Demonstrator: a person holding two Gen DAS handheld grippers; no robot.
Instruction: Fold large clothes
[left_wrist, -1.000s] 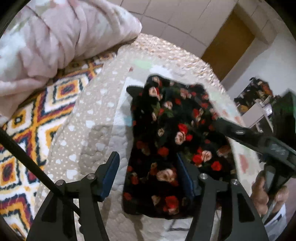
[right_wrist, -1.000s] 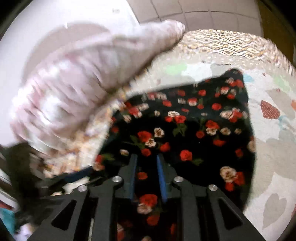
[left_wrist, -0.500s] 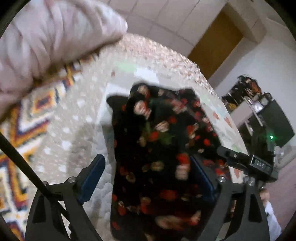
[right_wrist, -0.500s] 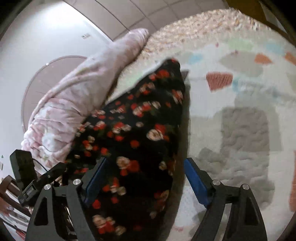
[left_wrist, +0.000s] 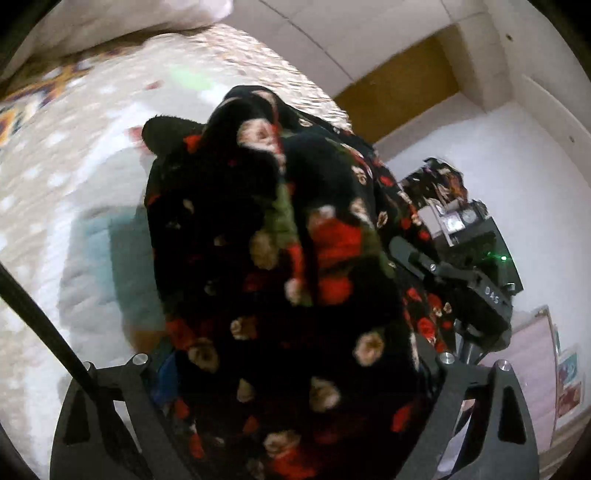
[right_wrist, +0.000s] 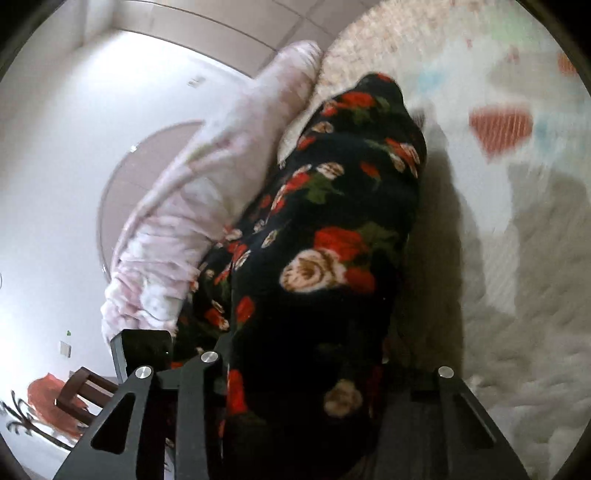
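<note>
Between the wide-spread fingers of the left gripper (left_wrist: 291, 373) and the equally parted right gripper (right_wrist: 306, 373) bulges a bunched black fleece garment with red roses (right_wrist: 332, 236), over the pale quilted bedspread (right_wrist: 517, 277), beside a pink crumpled blanket (right_wrist: 207, 192).

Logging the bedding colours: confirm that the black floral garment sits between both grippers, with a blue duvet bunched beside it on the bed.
One detail is wrong: the duvet is pale pink, not blue, as the right wrist view shows. The rest stands: the garment fills the gap between the fingers of the right gripper and of the left gripper, on the bed.
</note>
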